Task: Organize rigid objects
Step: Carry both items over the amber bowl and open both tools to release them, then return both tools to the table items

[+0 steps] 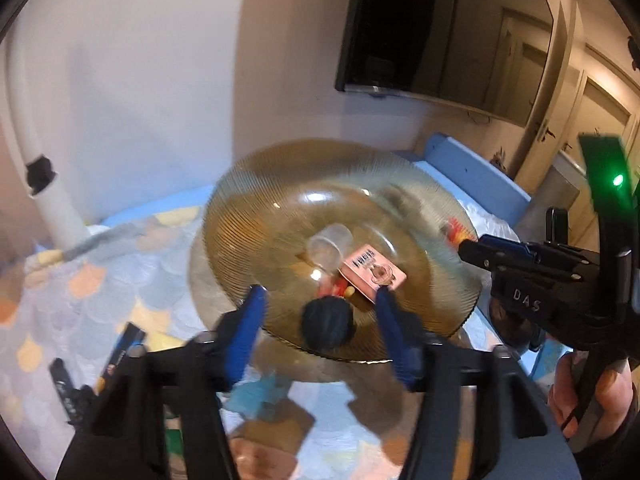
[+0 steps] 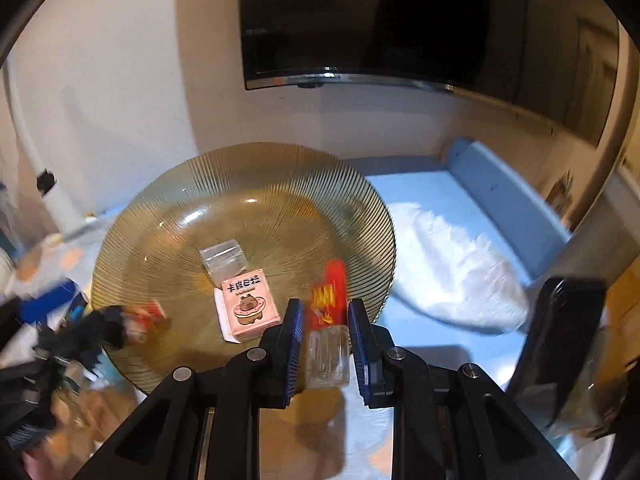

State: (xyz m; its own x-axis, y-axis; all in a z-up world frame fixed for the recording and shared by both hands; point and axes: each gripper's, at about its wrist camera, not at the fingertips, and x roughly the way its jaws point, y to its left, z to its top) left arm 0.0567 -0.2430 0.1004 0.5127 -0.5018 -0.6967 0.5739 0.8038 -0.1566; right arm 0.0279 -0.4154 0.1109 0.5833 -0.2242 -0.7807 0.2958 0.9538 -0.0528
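A ribbed amber glass plate (image 1: 248,200) (image 2: 168,200) is tilted up over the bed. On it lie a pink capybara box (image 1: 374,270) (image 2: 249,300), a clear plastic cup (image 1: 330,246) (image 2: 224,256), a black round object (image 1: 328,322) and small red pieces. My left gripper (image 1: 320,300) is open, its blue fingers on either side of the black object at the plate's near rim. My right gripper (image 2: 322,312) holds a red lighter with a clear base (image 2: 328,320) between its fingers at the plate's right rim; it also shows in the left wrist view (image 1: 472,248).
A patterned bedspread (image 1: 100,300) with small dark items (image 1: 124,348) lies under the plate. A white pillow (image 2: 452,264) and blue headboard (image 2: 512,192) are to the right. A wall TV (image 2: 360,20) hangs behind. A white pipe (image 1: 52,200) stands at left.
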